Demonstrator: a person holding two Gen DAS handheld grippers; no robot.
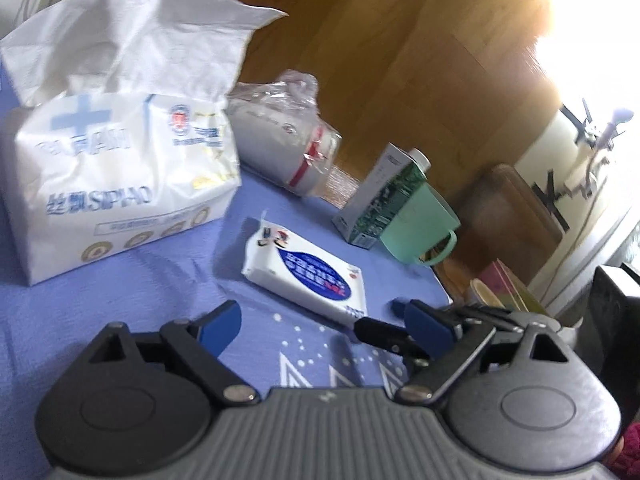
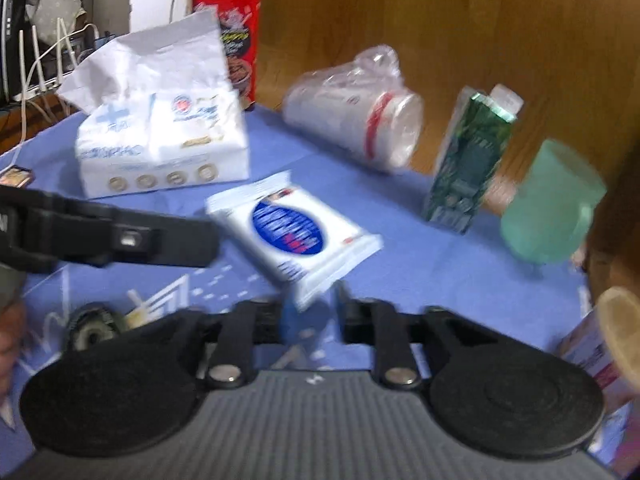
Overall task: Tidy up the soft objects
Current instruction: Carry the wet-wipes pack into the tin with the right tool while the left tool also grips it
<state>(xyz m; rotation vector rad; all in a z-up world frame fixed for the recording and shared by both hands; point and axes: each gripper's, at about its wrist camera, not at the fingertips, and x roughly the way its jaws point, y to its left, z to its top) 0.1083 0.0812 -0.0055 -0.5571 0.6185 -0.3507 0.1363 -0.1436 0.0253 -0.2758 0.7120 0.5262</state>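
From the left wrist view, I take the wet-wipe pack (image 1: 306,276) as my landmark. It lies flat on the blue surface (image 1: 120,312), just ahead of my left tool (image 1: 316,320) and a little to the right of its centre line. Its long axis runs on a diagonal, from the far left down toward the near right. My left tool stands wide, with nothing between its blue pads (image 1: 222,326) and nothing touched. The right tool (image 1: 394,330) reaches in from the right at the pack's near right corner. Behind the pack to the left stands the big tissue pack (image 1: 116,184), and behind it to the right lie the bagged cups (image 1: 288,144), the carton (image 1: 380,200) and the green mug (image 1: 420,228).

From the right wrist view, which is blurred, the wet-wipe pack (image 2: 294,230) points one corner straight into my right tool (image 2: 314,312). The jaws are drawn in narrow, with that near corner between them. I judge they are pinching it, though the blur keeps me from being sure the pads press. The left tool's finger (image 2: 120,236) crosses just left of the pack. The right hand is clearly the nearer one, so I expect the lift to fall to it.
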